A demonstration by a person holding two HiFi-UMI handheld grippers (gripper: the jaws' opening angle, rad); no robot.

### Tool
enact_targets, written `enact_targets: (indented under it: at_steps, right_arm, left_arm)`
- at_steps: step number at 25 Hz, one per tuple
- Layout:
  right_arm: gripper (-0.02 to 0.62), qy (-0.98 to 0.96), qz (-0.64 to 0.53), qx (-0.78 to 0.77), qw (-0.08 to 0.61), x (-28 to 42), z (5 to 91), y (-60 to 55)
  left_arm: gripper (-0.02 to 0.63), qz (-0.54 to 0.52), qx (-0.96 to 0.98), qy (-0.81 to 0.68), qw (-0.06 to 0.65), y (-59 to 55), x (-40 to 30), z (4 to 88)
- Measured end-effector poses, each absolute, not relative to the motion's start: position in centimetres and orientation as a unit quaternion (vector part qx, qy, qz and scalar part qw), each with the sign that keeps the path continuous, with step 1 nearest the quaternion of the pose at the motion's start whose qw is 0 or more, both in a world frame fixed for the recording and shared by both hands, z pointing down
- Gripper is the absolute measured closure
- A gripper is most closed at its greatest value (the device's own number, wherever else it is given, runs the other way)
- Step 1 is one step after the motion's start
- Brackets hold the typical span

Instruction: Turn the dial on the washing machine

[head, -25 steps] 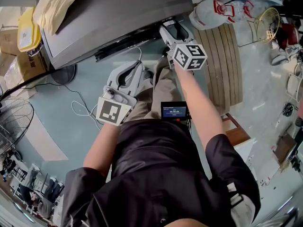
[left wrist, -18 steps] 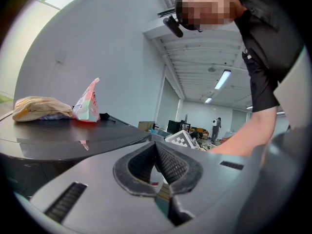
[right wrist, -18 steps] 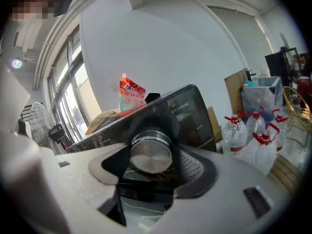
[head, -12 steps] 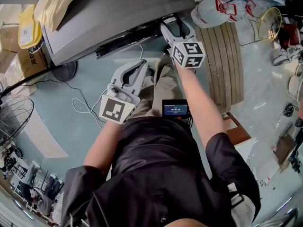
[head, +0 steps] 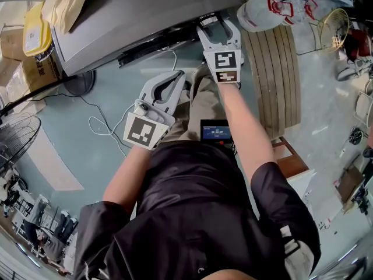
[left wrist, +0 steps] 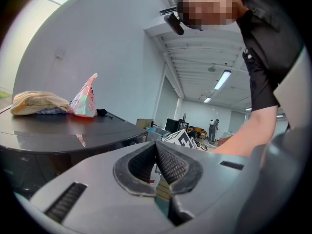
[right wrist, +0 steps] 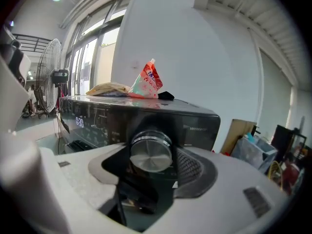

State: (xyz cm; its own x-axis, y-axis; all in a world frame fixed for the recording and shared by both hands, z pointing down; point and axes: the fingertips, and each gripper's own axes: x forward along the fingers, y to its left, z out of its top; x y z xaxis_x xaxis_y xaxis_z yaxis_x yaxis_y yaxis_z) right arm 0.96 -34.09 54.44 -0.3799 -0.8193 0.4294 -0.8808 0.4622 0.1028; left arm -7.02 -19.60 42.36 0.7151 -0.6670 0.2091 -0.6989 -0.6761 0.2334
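The dial (right wrist: 151,154) sits on the dark front panel of the washing machine (head: 134,22), toward the panel's right end and right of the lit display (right wrist: 79,122). It is a round, brushed-metal knob. Its short axis runs level, straight out of the panel, with the flat face turned toward the person.

The right tongs (head: 219,27) are closed on the dial, one pad against each side of its rim. The left tongs (left wrist: 156,147) hang clear of the machine's front, lower and to its left, with the tips pressed together on nothing.

From the head view the dial is hidden under the machine's top edge and the right tongs. The panel's print is too dark to read.

A yellow cloth (right wrist: 109,88) and a red-and-white pouch (right wrist: 148,79) lie on the machine's lid. A fan (right wrist: 48,72) stands to its left, over a pale blue-green floor (head: 105,98).
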Motion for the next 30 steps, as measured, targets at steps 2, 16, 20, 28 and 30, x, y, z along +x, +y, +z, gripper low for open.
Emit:
enact_targets:
  at_steps: [2, 16, 20, 28, 30]
  right_arm:
    - [0.318, -0.825, 0.061, 0.515, 0.224, 1.0, 54.4, -34.0]
    - [0.318, -0.808, -0.012, 0.521, 0.273, 0.9, 54.3, -33.8]
    - [0.318, -0.803, -0.045, 0.52, 0.289, 0.9, 54.3, -33.9]
    - [0.318, -0.788, -0.104, 0.518, 0.316, 0.8, 54.3, -33.7]
    - [0.318, -0.782, -0.12, 0.517, 0.328, 0.9, 54.4, -33.6]
  left_arm:
    - [0.612, 0.052, 0.915, -0.371, 0.15, -19.4, -6.7, 42.3]
    - [0.612, 0.048, 0.913, -0.373, 0.157, -18.6, -6.5, 42.8]
    - [0.612, 0.047, 0.911, -0.377, 0.162, -18.3, -6.9, 42.7]
    - [0.612, 0.049, 0.907, -0.383, 0.167, -16.9, -8.2, 43.4]
    - [0.612, 0.049, 0.905, -0.387, 0.168, -16.6, -8.5, 43.5]
